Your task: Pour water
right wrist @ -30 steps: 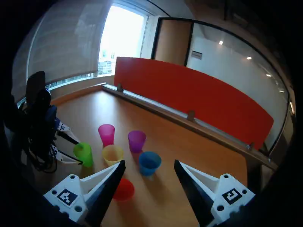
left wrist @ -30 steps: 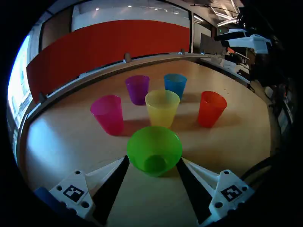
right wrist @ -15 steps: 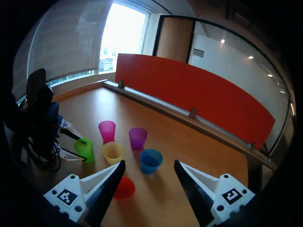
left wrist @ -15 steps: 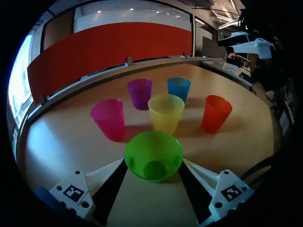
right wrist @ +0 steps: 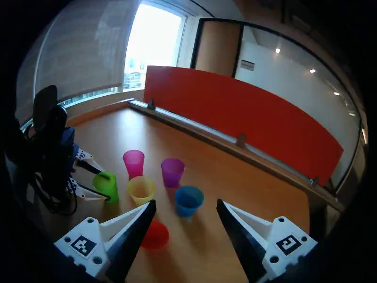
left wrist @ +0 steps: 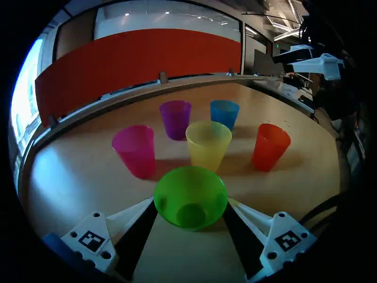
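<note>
A green cup sits between my left gripper's two fingers, tipped so I look into its mouth; both fingers press its sides. In the right gripper view the same green cup hangs just above the wooden table at the left. Beyond it stand a pink cup, a purple cup, a yellow cup, a blue cup and an orange cup. My right gripper hovers high above the cups, open, with nothing between its fingers.
A red partition runs along the table's far edge, with a bright window at its left end. A dark sleeve and cables are behind the left gripper. The white right gripper hangs at the upper right.
The left gripper has raised the green cup slightly and drawn it a little nearer. The right gripper has barely drifted. The other cups have stayed put.
</note>
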